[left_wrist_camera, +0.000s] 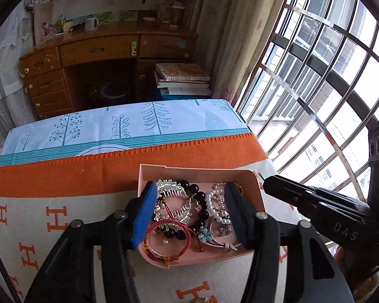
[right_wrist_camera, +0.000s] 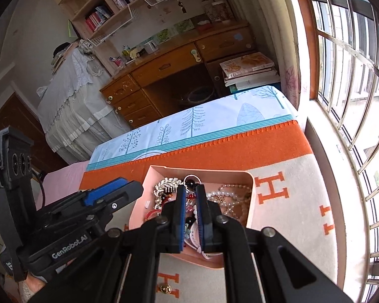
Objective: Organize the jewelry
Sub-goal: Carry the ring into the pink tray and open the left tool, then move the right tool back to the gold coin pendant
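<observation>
A pink tray [left_wrist_camera: 197,170] [right_wrist_camera: 202,170] sits on the blanket and holds tangled jewelry: a rhinestone hair comb [left_wrist_camera: 169,188], a dark bead bracelet [left_wrist_camera: 200,197], a pearl bracelet [left_wrist_camera: 214,207], a red cord bangle [left_wrist_camera: 168,242] and a blue flower charm [left_wrist_camera: 205,236]. My left gripper [left_wrist_camera: 189,189] hovers open over the tray, jaws wide on either side of the jewelry. My right gripper [right_wrist_camera: 190,189] is over the tray, jaws nearly closed, with small beads showing in the gap; I cannot tell whether they are gripped. It also shows in the left wrist view [left_wrist_camera: 267,184].
The tray rests on an orange and cream H-patterned blanket [left_wrist_camera: 63,217] over a tree-print cloth [left_wrist_camera: 128,123]. A small gold piece [right_wrist_camera: 165,289] lies on the blanket near me. A barred window [right_wrist_camera: 353,101] is at the right. A wooden desk [left_wrist_camera: 101,50] and stacked books [left_wrist_camera: 182,78] stand beyond.
</observation>
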Available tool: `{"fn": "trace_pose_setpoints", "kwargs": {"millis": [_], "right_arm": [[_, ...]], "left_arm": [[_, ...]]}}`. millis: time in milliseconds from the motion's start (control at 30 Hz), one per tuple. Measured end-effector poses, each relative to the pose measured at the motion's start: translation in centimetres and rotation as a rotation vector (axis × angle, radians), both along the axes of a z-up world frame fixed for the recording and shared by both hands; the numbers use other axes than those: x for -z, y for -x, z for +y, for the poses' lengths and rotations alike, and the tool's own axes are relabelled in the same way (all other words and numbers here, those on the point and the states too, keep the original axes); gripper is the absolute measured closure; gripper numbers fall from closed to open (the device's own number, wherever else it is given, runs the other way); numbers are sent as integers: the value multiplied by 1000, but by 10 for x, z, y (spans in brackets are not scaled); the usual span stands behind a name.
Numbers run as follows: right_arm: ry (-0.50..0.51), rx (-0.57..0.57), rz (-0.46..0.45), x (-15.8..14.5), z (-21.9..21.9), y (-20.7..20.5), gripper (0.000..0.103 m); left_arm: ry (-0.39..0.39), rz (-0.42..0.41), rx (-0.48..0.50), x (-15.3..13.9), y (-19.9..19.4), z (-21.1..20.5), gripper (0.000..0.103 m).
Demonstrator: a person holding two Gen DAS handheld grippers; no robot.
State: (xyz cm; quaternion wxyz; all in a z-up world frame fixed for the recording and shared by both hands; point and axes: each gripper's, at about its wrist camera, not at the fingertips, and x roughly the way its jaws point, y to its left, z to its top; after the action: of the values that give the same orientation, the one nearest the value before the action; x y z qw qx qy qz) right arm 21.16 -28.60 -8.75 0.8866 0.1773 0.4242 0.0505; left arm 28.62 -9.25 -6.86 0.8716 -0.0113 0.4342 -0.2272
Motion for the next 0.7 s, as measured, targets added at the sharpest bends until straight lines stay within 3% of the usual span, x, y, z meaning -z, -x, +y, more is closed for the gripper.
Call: {"fn": "trace_pose_setpoints", "kwargs": {"millis": [100,233,467,700], "right_arm": [[-30,-3,22,4,-2,-1,94],[-10,-6,3,0,1,5,94],[2,-41,-37,-15,11,25,94],[13,-106,-72,-29,25,47,93]], "left_arm": [[3,-37,-26,-6,4,7,29],[-2,-42,-46,-13,8,16,28],[-25,-92,-73,-32,25,29,17],[-53,-134,-77,-52,51,37,14]]}}
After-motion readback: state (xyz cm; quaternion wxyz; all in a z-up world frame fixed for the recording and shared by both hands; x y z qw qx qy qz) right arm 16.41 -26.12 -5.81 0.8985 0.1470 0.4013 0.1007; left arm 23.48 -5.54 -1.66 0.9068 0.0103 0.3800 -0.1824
